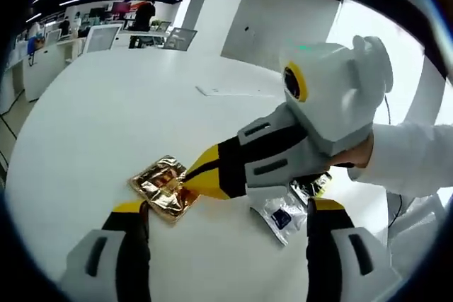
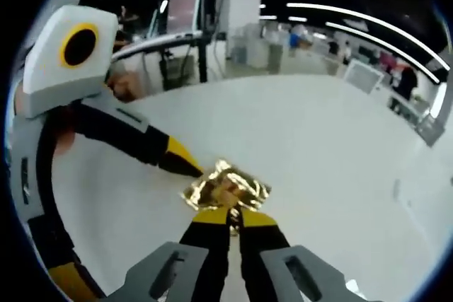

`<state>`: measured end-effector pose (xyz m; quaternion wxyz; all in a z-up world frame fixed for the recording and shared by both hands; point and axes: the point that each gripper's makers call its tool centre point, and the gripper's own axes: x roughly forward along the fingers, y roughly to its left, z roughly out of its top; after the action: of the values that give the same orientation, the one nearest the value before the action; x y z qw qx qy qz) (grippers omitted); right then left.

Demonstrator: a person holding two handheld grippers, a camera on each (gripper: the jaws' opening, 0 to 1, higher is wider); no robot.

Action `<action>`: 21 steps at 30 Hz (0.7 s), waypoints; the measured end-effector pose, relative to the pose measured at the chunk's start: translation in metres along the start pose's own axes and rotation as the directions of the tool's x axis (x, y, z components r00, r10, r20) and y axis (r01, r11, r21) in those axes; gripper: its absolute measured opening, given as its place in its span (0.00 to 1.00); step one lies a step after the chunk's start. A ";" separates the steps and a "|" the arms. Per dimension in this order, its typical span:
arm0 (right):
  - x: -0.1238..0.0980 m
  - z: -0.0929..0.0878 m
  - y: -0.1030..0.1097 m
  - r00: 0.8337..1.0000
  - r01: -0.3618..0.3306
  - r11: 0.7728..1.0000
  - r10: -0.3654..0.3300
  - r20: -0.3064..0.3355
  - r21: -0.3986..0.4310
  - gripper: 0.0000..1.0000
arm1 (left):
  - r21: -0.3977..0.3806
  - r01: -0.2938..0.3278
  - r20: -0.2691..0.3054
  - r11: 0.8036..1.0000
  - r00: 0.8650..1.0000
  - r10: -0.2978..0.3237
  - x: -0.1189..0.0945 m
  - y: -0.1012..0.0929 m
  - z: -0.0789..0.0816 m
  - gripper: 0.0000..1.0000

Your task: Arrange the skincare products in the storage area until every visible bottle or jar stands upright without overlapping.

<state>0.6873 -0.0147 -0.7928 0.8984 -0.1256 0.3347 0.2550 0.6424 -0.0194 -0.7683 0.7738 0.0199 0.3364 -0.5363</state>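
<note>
Crinkled gold foil sachet (image 2: 226,187) flat on white surface (image 2: 318,139), pinched at near edge by right claw (image 2: 233,211), jaws narrow. Left claw (image 1: 225,206) wide, one tip touching sachet. Clear packet (image 1: 279,216) just beside.

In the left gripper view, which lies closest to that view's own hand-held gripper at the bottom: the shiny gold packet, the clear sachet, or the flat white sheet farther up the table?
Measured from the left hand-held gripper:
1. Clear sachet, just inside its right jaw.
2. Gold packet, by its left jaw, pinched by the right hand-held gripper. These two are nearly level, so that order is hard to call.
3. White sheet, far up the table.
</note>
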 end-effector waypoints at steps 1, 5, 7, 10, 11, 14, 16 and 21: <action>-0.001 -0.001 -0.001 1.000 0.003 1.000 -0.003 0.000 -0.001 0.00 | 0.006 0.005 -0.003 1.000 1.000 -0.005 0.005 0.001 0.003 0.89; -0.011 -0.010 -0.004 1.000 0.011 1.000 -0.011 -0.002 0.008 0.00 | 0.026 0.017 -0.015 1.000 1.000 -0.017 0.012 -0.004 0.003 0.90; -0.011 -0.012 -0.007 1.000 0.012 0.999 -0.012 -0.001 0.038 0.00 | 0.024 0.025 -0.017 0.999 1.000 -0.024 0.017 -0.003 0.004 0.90; -0.018 -0.018 -0.009 1.000 0.021 0.999 -0.021 -0.001 0.047 0.00 | 0.020 0.034 -0.011 0.999 0.999 -0.034 0.023 -0.007 0.006 0.89; -0.020 -0.020 -0.011 1.000 0.028 0.998 -0.028 -0.005 0.049 0.00 | 0.024 0.041 -0.011 0.999 0.999 -0.040 0.024 -0.010 0.006 0.89; -0.026 -0.025 -0.013 0.999 0.037 0.998 -0.037 -0.007 0.052 0.00 | 0.031 0.055 -0.014 0.998 0.998 -0.055 0.028 -0.015 0.007 0.89; -0.028 -0.028 -0.015 0.999 0.043 0.997 -0.043 -0.008 0.066 0.00 | 0.031 0.062 -0.012 0.998 0.998 -0.062 0.028 -0.020 0.007 0.88; -0.039 -0.037 -0.015 0.999 0.053 0.995 -0.052 -0.015 0.085 0.00 | 0.032 0.078 -0.011 0.996 0.997 -0.078 0.035 -0.026 0.010 0.88</action>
<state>0.6505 -0.0566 -0.7938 0.9072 -0.0975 0.3475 0.2162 0.6320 -0.0626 -0.7711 0.7503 0.0217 0.3319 -0.5714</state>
